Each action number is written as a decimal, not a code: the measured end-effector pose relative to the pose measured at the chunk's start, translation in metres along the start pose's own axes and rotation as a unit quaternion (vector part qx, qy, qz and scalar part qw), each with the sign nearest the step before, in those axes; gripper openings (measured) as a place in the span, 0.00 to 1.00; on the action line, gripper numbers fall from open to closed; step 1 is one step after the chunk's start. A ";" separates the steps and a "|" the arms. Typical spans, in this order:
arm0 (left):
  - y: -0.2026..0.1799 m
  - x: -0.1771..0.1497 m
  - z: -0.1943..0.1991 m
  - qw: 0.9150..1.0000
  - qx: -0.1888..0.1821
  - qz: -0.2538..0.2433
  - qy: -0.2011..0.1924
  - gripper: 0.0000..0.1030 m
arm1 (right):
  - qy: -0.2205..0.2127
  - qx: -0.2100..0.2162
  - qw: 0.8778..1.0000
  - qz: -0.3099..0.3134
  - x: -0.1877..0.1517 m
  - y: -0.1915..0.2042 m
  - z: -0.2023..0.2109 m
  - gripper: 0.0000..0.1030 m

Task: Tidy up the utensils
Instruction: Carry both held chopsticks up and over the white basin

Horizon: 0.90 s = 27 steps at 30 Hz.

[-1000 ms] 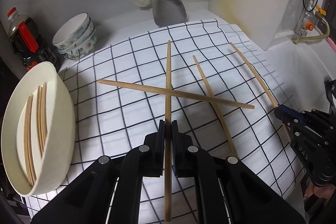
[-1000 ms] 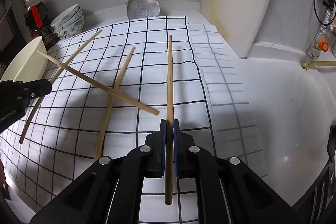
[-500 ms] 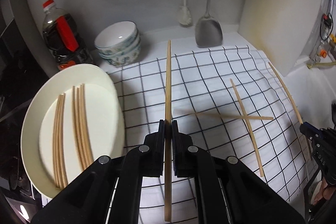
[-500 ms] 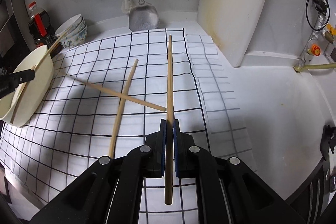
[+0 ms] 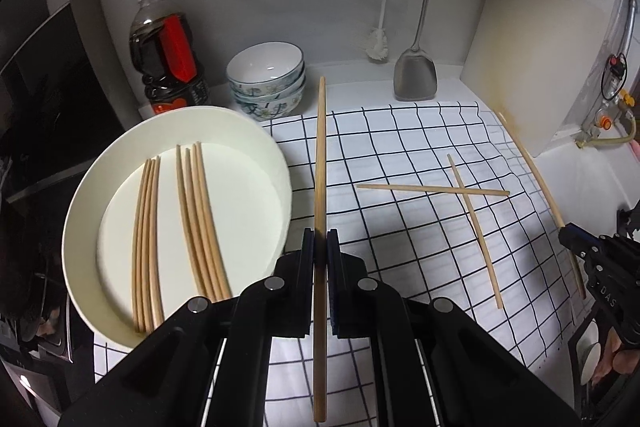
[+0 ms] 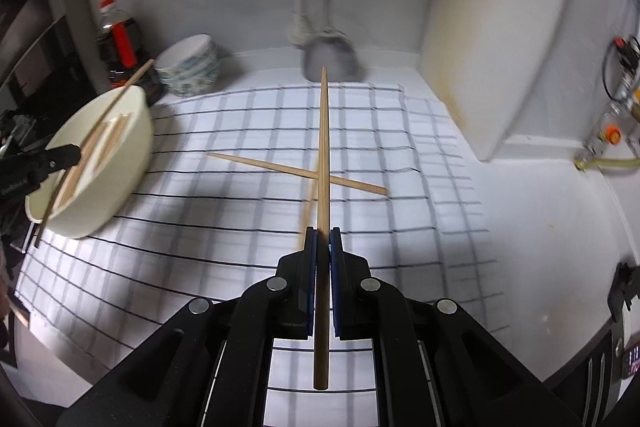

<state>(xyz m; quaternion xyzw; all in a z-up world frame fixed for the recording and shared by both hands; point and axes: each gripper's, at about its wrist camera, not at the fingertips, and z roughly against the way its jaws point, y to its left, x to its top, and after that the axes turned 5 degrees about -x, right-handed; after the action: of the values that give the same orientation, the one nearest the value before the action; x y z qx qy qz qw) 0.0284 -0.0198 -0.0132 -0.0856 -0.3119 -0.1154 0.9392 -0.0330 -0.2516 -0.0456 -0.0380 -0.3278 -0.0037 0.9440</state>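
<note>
Both wrist cameras look forward and down along their fingers, close above the checked cloth point(image 5: 400, 227). Left view sits nearer the plate point(image 5: 256, 147); both share the crossed chopsticks point(image 6: 296, 171)

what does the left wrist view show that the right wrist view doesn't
Only the left wrist view shows the plate's inside, with two bundles of chopsticks laid side by side, and the right gripper from outside. Only the right wrist view shows the left gripper over the plate. Both show a chopstick clamped in closed jaws, two crossed chopsticks on the checked cloth, the bowls and the bottle.
</note>
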 end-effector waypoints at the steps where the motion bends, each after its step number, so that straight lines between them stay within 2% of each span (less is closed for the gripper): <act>1: 0.005 -0.002 0.004 1.000 0.000 0.003 -0.001 0.06 | -0.003 0.004 1.000 0.006 0.002 0.007 0.002 0.06; 14: 0.090 -0.018 0.043 0.998 0.035 0.051 -0.026 0.06 | -0.029 0.093 0.993 0.072 0.044 0.124 0.012 0.06; 21: 0.139 -0.029 0.043 0.995 0.055 0.084 -0.019 0.07 | -0.022 0.145 0.984 0.099 0.064 0.197 0.001 0.06; 27: 0.169 -0.038 0.032 0.992 0.054 0.112 -0.007 0.07 | 0.003 0.173 0.980 0.102 0.076 0.243 -0.018 0.06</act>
<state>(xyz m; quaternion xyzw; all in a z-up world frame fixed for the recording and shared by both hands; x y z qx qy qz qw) 0.0263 0.1561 -0.0255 -0.0703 -0.3129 0.0079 0.9472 0.0458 -0.0097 -0.0295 0.0924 -0.3150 0.1495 0.9327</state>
